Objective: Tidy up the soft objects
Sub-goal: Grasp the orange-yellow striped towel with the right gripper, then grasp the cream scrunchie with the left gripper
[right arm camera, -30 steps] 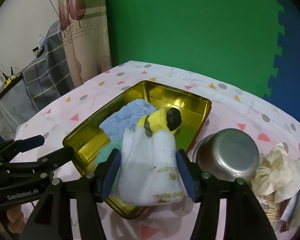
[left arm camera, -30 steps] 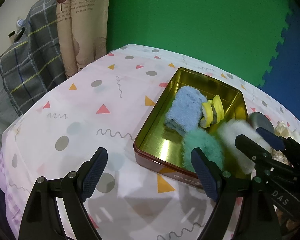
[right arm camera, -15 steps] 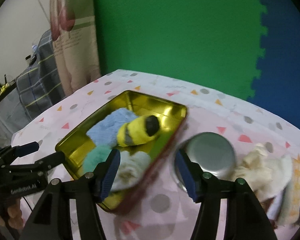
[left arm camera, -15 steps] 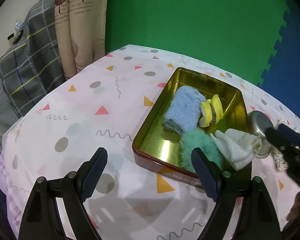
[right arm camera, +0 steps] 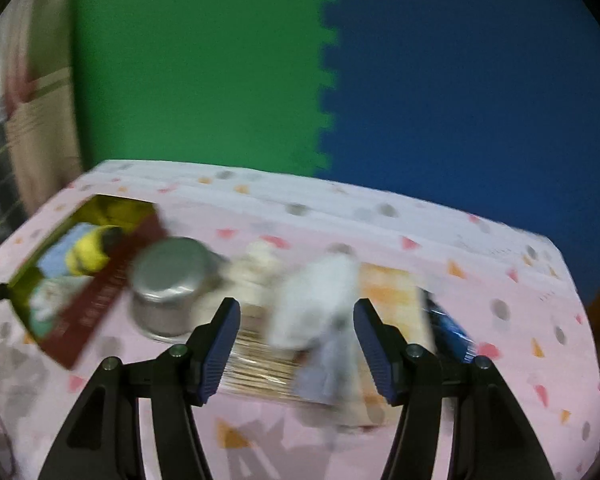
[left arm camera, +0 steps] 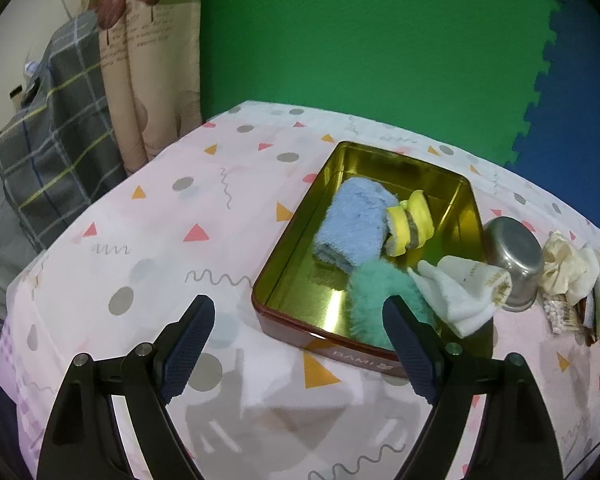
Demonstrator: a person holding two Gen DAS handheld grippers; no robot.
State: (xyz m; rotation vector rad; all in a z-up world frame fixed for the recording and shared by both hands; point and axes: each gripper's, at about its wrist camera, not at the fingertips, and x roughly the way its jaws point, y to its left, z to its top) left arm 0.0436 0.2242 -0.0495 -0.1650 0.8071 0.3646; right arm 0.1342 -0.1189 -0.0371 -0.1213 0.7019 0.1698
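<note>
A gold tin [left arm camera: 400, 164] on the patterned tablecloth holds a blue towel [left arm camera: 354, 222], a yellow rolled sock [left arm camera: 410, 224], a teal fluffy cloth [left arm camera: 376, 292] and a white cloth [left arm camera: 460, 292] draped over its right rim. My left gripper [left arm camera: 298, 350] is open and empty, in front of the tin. My right gripper [right arm camera: 296, 346] is open and empty, above a blurred pile with a white soft item [right arm camera: 316, 292]. The tin also shows at the left of the right wrist view [right arm camera: 96, 296].
An upturned steel bowl [left arm camera: 514, 260] stands right of the tin, also in the right wrist view [right arm camera: 168, 284]. A cream crumpled cloth [left arm camera: 566, 264] and packets lie beyond it. A dark blue packet [right arm camera: 448, 328] lies right of the pile. Plaid fabric [left arm camera: 48, 152] hangs left.
My right gripper has let go of the white cloth, which now lies on the tin's right rim, and has swung right to the pile past the steel bowl. The left gripper has stayed still.
</note>
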